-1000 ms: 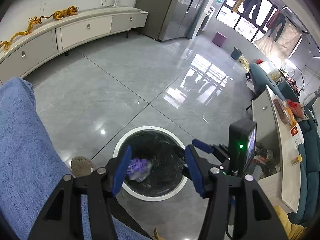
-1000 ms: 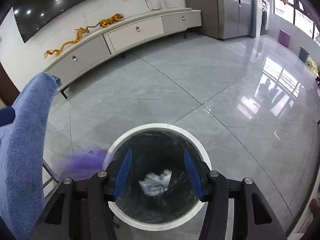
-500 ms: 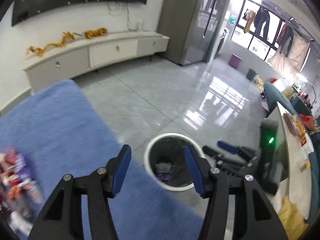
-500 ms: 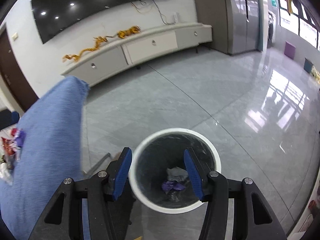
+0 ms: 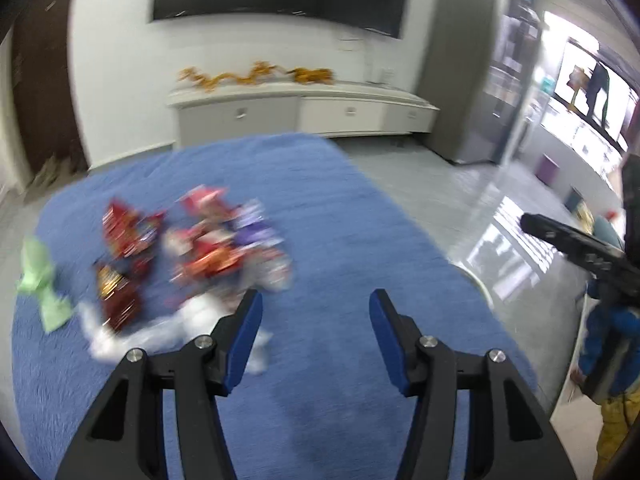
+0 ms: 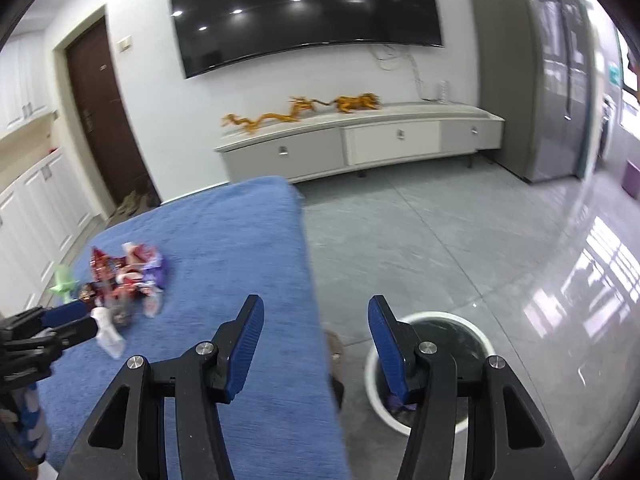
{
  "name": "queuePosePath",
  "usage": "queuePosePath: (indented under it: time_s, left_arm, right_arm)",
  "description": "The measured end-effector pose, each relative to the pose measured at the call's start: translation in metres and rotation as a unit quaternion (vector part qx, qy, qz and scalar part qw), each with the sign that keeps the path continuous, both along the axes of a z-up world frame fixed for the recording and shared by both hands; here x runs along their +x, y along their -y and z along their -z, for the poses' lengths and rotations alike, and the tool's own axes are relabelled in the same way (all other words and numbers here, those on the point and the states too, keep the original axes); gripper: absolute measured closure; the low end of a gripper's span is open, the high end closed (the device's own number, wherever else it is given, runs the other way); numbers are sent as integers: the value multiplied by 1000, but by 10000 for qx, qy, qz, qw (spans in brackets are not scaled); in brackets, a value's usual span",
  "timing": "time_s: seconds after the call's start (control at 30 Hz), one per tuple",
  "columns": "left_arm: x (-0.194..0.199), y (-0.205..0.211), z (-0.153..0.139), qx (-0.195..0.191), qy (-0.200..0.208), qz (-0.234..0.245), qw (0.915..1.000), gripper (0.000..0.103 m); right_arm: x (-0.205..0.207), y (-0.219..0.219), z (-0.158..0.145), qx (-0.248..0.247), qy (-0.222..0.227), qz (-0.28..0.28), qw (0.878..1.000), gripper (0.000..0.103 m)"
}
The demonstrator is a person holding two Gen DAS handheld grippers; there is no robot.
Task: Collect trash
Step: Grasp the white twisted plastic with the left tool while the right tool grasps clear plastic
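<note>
- The left hand-held gripper point(image 5: 316, 334) hangs spread wide and empty over the blue-covered desk point(image 5: 344, 216).
- A blurred pile of snack wrappers point(image 5: 192, 256) (red, purple, white) lies just ahead, to its left.
- The right hand-held gripper point(image 6: 316, 338), also spread and empty, straddles the desk edge; the white-rimmed trash bin point(image 6: 472, 322) stands on the floor below.

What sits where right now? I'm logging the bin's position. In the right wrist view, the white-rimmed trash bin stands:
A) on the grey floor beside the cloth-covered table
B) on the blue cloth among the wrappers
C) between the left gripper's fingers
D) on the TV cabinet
A: the trash bin stands on the grey floor, to the right of the blue cloth's edge.
</note>
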State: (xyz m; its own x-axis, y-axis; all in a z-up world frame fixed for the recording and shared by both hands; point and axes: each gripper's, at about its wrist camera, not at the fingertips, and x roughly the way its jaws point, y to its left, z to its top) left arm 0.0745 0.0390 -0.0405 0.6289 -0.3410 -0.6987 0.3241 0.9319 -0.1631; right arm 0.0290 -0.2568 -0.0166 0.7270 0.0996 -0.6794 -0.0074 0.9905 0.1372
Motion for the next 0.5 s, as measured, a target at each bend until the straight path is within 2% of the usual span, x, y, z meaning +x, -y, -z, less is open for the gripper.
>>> queuePosePath:
  time_s: [0.13,0.2,0.4,0.5]
  left_arm:
    - [10,-48,20,-350,-281,-361,9983,56]
    - [17,-64,28,-499,-377,-412,9972,63]
    - [30,-74,41,-672,-575,-300,9956,66]
    - [36,-69,47,-718,-679,-235,9948,68]
  right_arm:
    - [14,-36,1,-23,-66,-316,9995,51]
    - [22,-55,4,31,-128,-471,9988,51]
    - [50,-105,19,119,-353,-958,9947,52]
    - [65,-132,30,246,-490,-1302,9900,57]
